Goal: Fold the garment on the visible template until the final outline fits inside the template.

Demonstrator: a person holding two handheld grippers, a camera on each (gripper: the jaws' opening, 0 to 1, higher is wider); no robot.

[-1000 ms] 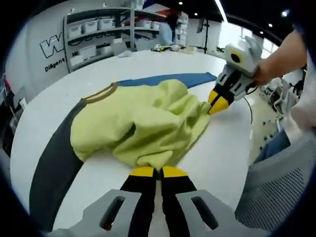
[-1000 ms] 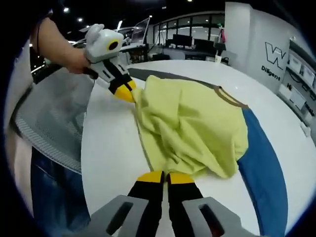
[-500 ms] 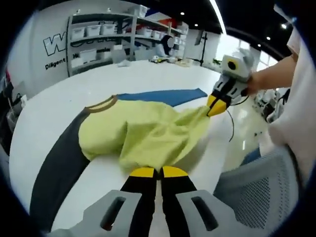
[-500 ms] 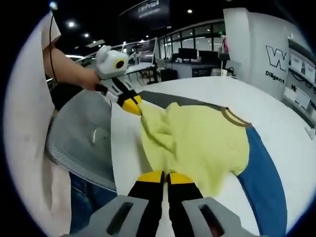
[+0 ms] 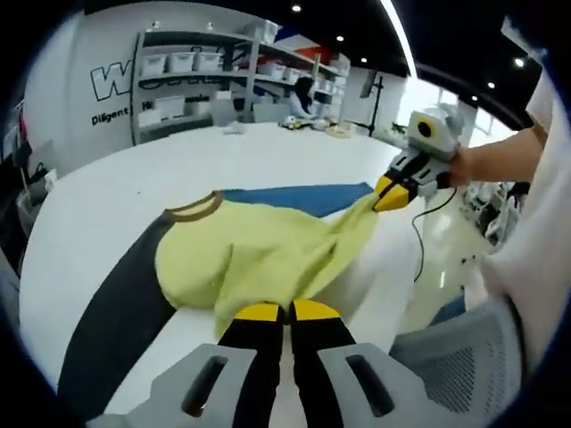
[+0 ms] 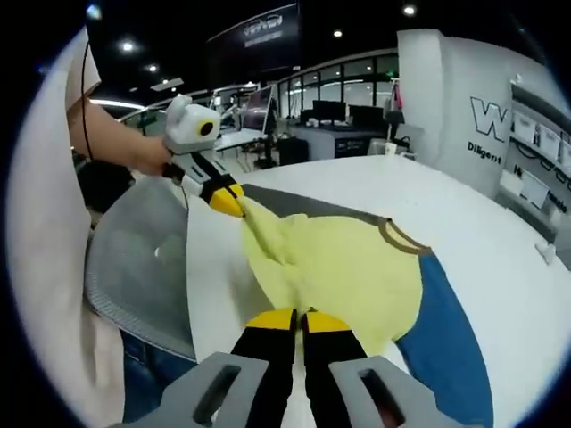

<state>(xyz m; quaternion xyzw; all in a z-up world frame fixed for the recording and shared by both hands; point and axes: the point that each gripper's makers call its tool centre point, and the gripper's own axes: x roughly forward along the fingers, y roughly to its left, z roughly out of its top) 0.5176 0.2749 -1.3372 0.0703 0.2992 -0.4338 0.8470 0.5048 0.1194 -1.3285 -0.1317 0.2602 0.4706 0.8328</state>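
The yellow garment point(image 5: 259, 259) is pinched at its near hem by the closed left tongs point(image 5: 277, 311) and at its far corner by the right tongs point(image 5: 390, 193), stretched above the white desk point(image 5: 116, 187), over the blue-and-grey template point(image 5: 294, 198).

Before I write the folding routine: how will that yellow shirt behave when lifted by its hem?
Probably floppy: the yellow shirt sags between the left gripper and right gripper. Likely light, since its lifted edge hangs in soft folds. It may slide easily on the smooth white table.

soft matt cloth garment point(image 5: 259, 259) – smooth glossy white table point(image 5: 98, 196).
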